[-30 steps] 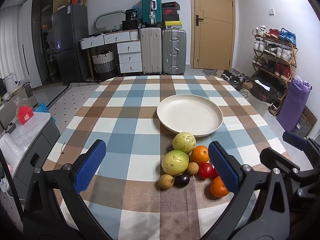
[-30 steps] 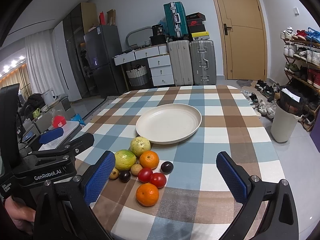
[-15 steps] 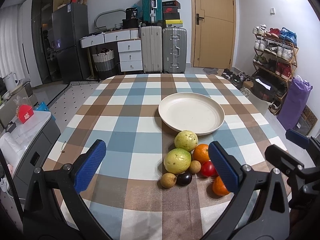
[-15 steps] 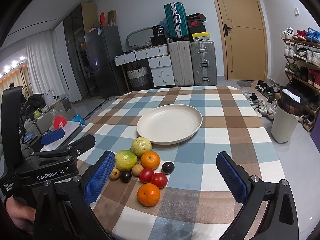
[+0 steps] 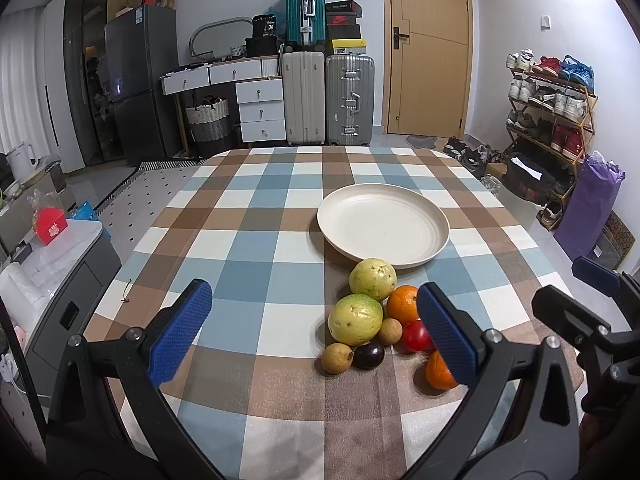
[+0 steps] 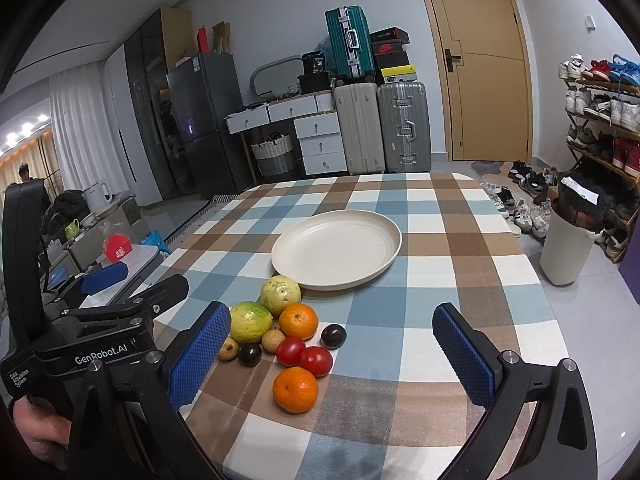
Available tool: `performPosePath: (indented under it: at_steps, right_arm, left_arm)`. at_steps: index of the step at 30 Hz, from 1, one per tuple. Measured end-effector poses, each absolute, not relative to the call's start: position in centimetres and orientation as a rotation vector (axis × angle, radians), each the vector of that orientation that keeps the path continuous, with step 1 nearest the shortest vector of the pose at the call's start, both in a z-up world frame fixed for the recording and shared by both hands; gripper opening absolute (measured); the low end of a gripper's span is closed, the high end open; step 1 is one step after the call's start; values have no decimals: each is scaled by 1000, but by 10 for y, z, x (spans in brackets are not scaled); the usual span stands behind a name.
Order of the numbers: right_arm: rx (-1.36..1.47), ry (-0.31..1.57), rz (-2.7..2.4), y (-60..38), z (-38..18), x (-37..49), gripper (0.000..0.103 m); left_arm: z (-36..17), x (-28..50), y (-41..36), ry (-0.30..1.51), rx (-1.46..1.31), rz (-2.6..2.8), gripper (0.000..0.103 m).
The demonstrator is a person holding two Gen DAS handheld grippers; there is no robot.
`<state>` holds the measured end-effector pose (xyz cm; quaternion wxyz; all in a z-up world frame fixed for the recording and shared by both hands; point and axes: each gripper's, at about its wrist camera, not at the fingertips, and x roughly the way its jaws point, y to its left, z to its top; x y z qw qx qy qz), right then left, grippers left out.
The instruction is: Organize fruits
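Fruit (image 6: 286, 336) sits clustered on the checkered counter (image 6: 440, 248), just beside an empty cream plate (image 6: 360, 256). Left claw (image 5: 316, 330) and right claw (image 6: 332, 354) hover with jaws apart, holding nothing. Sorting looks not yet begun.

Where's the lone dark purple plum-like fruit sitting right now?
Right wrist view: the dark purple fruit lies right of the upper orange, just above the two red tomatoes.

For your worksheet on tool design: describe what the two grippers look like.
Both grippers, left and right, have black frames with silver bolts and two fingers faced with blue dimpled pads. White lettering on the left one reads GenRobot.AI.
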<state>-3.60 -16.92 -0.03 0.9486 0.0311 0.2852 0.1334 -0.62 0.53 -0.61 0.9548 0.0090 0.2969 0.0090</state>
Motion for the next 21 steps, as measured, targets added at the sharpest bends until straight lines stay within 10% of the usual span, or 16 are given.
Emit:
performPosePath:
  at_steps: [21]
  right_arm:
    - [66,589,288,-169,-4,-37,103]
  left_arm:
    - [-10,-6,6,613,15,24,102]
